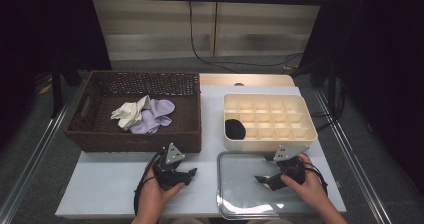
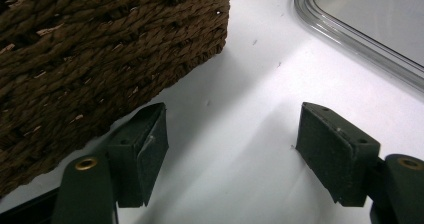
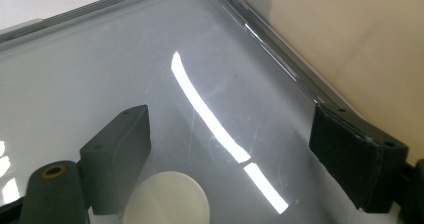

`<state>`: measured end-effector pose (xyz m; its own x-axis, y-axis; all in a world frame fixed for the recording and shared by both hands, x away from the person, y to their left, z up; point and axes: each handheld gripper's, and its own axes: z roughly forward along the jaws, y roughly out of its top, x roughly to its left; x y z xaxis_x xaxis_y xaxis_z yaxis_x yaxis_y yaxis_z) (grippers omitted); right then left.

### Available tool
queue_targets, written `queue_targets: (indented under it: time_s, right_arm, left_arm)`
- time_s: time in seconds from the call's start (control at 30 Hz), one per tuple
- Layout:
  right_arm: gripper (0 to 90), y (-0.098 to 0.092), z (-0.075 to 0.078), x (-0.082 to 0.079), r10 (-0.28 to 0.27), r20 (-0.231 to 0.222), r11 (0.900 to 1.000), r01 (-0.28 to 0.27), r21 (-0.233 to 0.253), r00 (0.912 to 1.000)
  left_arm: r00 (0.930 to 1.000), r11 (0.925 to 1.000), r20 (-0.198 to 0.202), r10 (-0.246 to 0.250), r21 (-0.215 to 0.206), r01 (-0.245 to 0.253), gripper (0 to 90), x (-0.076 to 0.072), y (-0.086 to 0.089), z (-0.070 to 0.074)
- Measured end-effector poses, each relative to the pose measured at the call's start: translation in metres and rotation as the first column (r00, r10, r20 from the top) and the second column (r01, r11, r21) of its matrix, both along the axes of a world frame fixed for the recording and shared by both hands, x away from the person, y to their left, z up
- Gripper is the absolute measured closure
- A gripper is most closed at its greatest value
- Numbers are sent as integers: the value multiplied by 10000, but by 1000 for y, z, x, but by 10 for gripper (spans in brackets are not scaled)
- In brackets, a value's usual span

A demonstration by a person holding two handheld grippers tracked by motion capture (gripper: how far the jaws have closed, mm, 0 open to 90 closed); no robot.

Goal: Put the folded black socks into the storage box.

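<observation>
1. Both the left gripper (image 1: 186, 175) and the right gripper (image 1: 263, 180) stood wide open, holding nothing.
2. The socks (image 1: 144, 114) lay in the wicker basket (image 1: 85, 129), ahead and left.
3. The left gripper was nearer; the tray (image 1: 227, 204) sat under the right.

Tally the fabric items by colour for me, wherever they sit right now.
White: 1, in the wicker basket, white cloth
Lilac: 1, beside it in the basket, lilac cloth
Black: 1, in the divided organiser, black bundle
Total: 3
</observation>
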<state>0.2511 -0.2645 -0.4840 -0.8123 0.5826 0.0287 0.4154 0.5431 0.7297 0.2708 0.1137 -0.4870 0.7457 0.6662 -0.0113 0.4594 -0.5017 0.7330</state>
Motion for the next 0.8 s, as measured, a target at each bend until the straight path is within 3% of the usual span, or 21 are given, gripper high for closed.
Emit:
queue_targets:
  time_s: [0.4, 0.53, 0.67, 0.73, 0.8]
  right_arm:
    - [161, 0, 0, -2, -98, 51, 10000, 98, 6, 9999]
    - [160, 0, -1, -2, -70, 98, 10000, 70, 15, 9999]
    - [161, 0, -1, -2, -73, 112, 10000, 73, 2, 9999]
    - [160, 0, -1, -2, -54, 100, 10000, 54, 26, 9999]
    - [161, 0, -1, -2, -70, 103, 10000, 69, 14, 9999]
  left_arm:
    - [9998, 9998, -132, -179, -48, 179, 238, 1, 0, 0]
    - [9995, 9989, -307, -98, -465, 84, 247, 2, 2, 0]
    - [9986, 9984, -535, -22, -567, -8, 232, 3, 4, 1]
    - [9969, 9991, -780, 101, -405, -133, 200, 3, 5, 3]
    - [9972, 9999, -733, 148, -32, -151, 161, 5, 8, 5]
